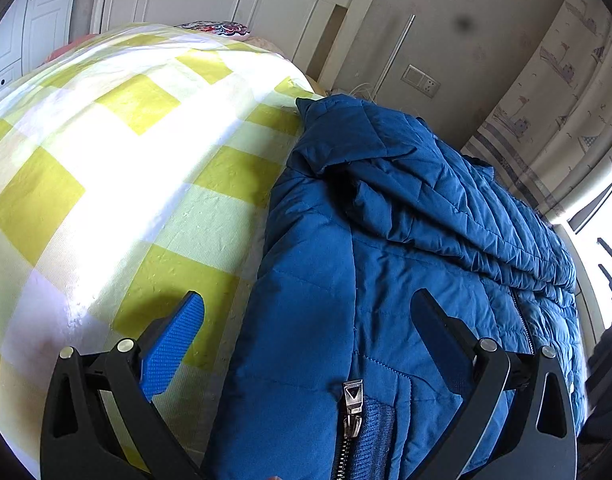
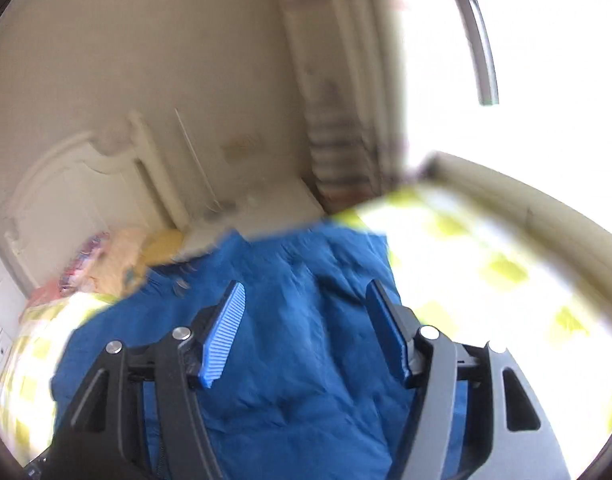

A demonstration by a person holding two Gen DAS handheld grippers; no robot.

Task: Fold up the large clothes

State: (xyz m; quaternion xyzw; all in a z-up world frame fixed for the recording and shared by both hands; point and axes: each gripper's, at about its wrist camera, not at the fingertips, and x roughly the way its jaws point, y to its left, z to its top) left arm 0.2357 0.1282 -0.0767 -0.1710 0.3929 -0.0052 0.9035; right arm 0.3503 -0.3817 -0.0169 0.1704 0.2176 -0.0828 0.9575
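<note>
Clearly both the left tongs [image 1: 306,304] and right tongs [image 2: 306,292] gape empty over the blue jacket [image 1: 386,260] on the bed [image 1: 106,160], so pinch its hem squarely, then fold.

The view is blurred. The right gripper [image 2: 304,328] hangs over a blue jacket [image 2: 290,360] with its fingers [image 2: 222,336] spread apart and nothing between them. The jacket lies on a bed [image 2: 486,264] with a yellow-checked cover, reaching its far edge. Pillows [image 2: 118,260] sit by the headboard [image 2: 78,184].
</note>
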